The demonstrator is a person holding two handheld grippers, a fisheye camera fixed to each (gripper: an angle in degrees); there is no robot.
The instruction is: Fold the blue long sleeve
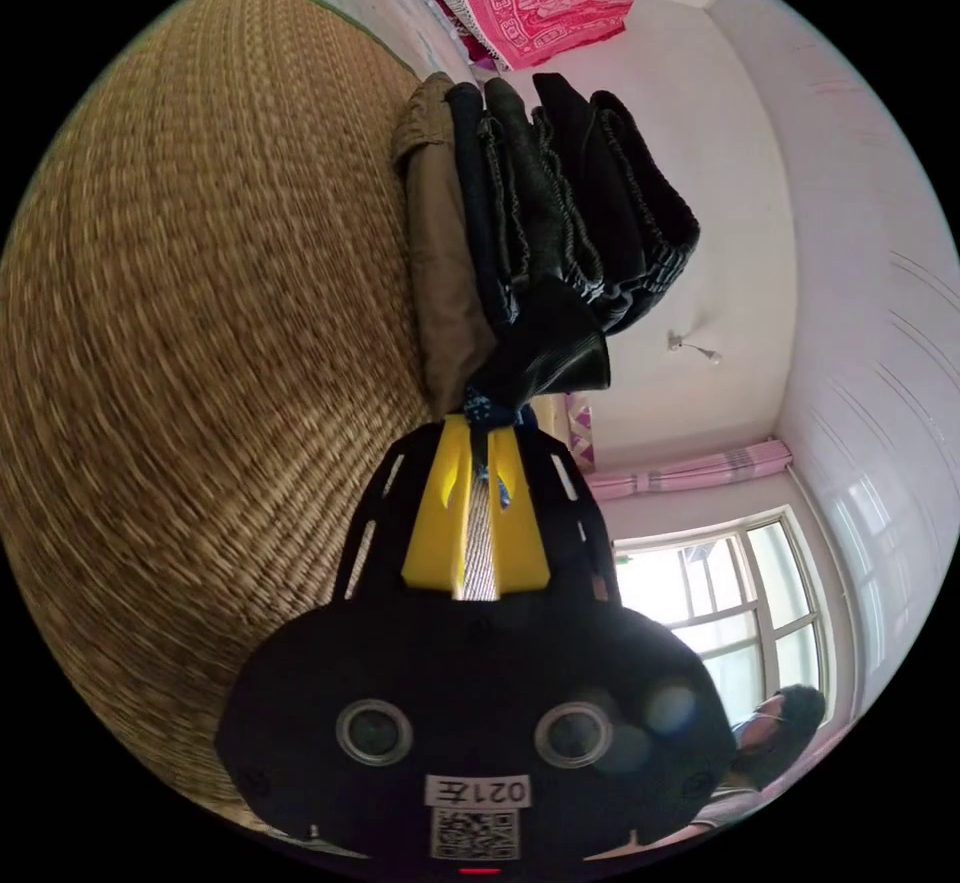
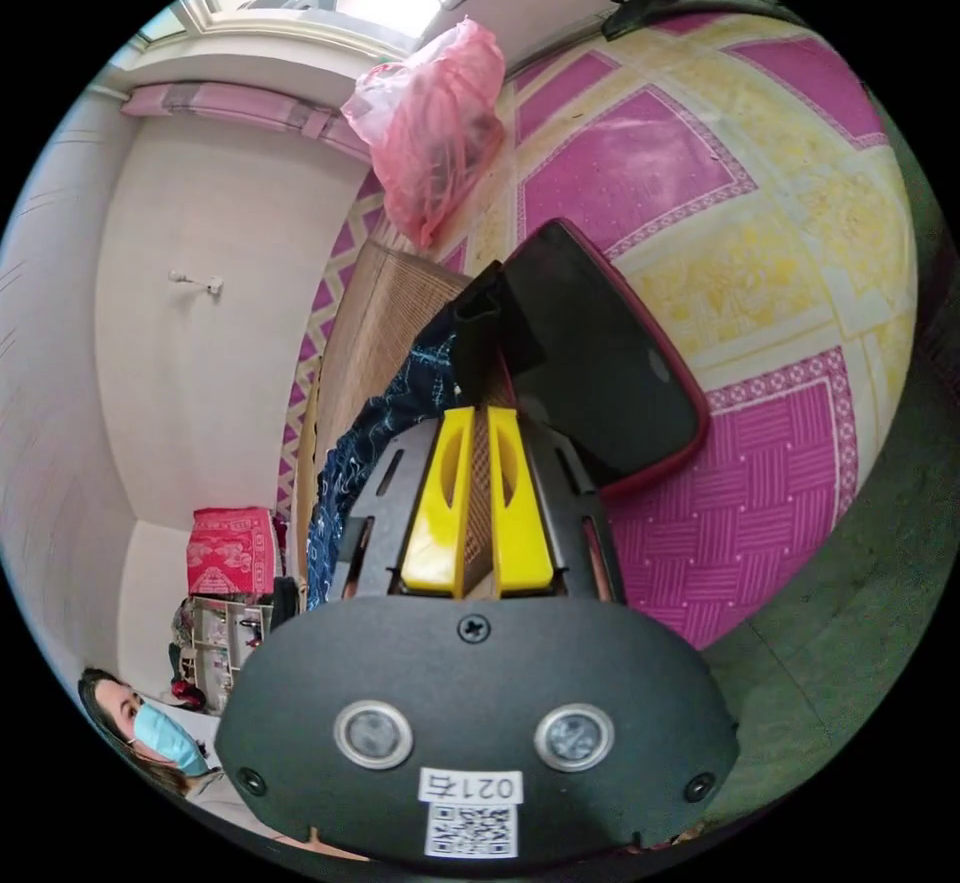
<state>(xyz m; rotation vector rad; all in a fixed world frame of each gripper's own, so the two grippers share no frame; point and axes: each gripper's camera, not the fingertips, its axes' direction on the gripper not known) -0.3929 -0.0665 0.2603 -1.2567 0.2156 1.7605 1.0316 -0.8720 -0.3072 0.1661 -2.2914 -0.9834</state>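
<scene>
Shirt: blue patterned cloth point(image 1: 492, 413) bunched at the left gripper's jaw tips; in the right gripper view the shirt point(image 2: 375, 443) hangs in a strip at 9 o'clock of that gripper's jaws.
Left gripper point(image 1: 480, 423): jaws nearly together, clamped on a pinch of the shirt.
Right gripper point(image 2: 478, 413): jaws close together; a dark jaw tip at 12 o'clock. Cannot tell if cloth is caught between them.
Progress: judged early or mid-fold. Shirt is lifted and strung out, not lying flat; no finished fold visible. Left to do: lay it down, bring sleeves and body in, square it off.
Mat point(image 1: 200, 323): woven straw surface, 9 o'clock of the left gripper; likely the folding surface.
Stack point(image 1: 540, 223): folded dark and tan clothes on the mat, at 12 o'clock of the left gripper, touching or just beside the pinched cloth. May crowd the laying-down space.
Phone point(image 2: 600, 363): dark slab in a red case, at 1 o'clock of the right gripper, close to the jaws; could be in the way.
Bag point(image 2: 435, 123): pink plastic, 12 o'clock, well apart.
Person point(image 2: 150, 723): at 8 o'clock, edge of the right gripper view.
</scene>
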